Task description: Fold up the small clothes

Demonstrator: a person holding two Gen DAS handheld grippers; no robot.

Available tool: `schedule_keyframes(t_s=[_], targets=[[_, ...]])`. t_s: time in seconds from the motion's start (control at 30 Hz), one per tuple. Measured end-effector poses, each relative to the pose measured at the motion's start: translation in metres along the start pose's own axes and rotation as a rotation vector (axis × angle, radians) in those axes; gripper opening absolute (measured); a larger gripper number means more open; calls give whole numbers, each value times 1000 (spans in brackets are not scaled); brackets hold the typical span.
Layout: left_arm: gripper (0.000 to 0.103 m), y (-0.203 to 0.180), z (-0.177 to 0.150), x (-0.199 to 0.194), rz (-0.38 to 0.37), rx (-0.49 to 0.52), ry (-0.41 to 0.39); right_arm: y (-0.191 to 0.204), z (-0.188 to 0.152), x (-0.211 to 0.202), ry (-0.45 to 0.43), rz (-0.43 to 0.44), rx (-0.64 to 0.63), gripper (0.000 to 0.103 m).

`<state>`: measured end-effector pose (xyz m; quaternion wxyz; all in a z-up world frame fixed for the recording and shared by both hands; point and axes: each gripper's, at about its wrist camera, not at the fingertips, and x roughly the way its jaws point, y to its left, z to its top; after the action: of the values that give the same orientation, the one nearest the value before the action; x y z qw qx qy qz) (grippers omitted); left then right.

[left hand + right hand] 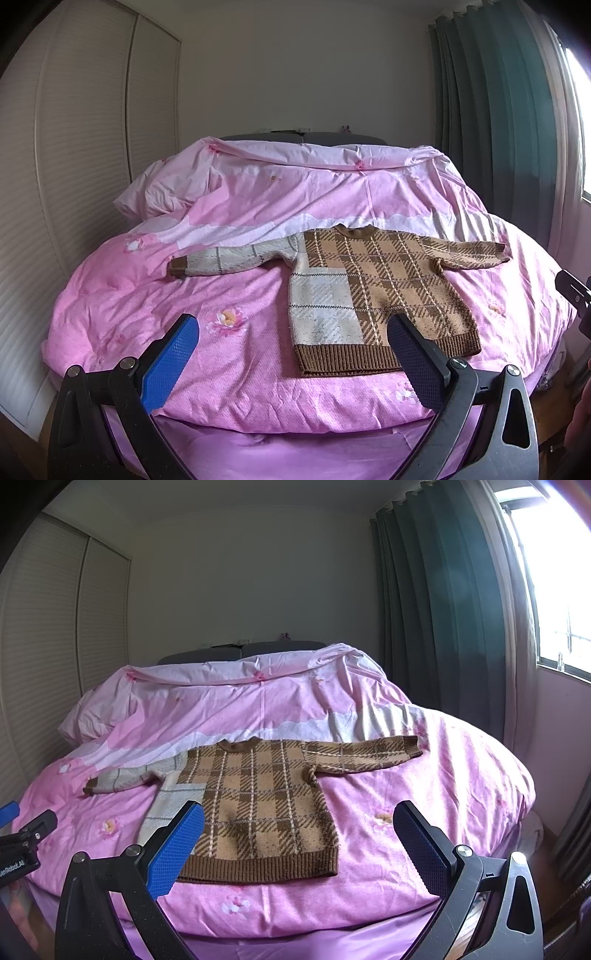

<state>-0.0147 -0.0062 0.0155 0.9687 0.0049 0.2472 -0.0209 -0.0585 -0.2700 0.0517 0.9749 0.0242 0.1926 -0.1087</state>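
Note:
A small brown and cream plaid knit sweater (373, 291) lies flat on the pink bed cover, sleeves spread to both sides, hem toward me. It also shows in the right wrist view (258, 805). My left gripper (291, 325) is open and empty, held above the near edge of the bed just short of the sweater's hem. My right gripper (299, 812) is open and empty, in front of the hem's right half. The left gripper's tip (26, 830) shows at the left edge of the right wrist view.
The pink floral duvet (147, 302) covers the bed, with a pillow (162, 192) at the back left. A white louvred wardrobe (74, 147) stands at the left. Green curtains (498, 110) and a bright window (554, 590) are at the right.

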Motion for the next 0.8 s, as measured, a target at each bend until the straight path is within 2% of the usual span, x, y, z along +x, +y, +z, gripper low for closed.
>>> schedule_keyframes(t_s=[0.8], targets=[[103, -1, -4, 3, 5, 1, -8, -2, 1, -2, -4, 0, 1, 103]])
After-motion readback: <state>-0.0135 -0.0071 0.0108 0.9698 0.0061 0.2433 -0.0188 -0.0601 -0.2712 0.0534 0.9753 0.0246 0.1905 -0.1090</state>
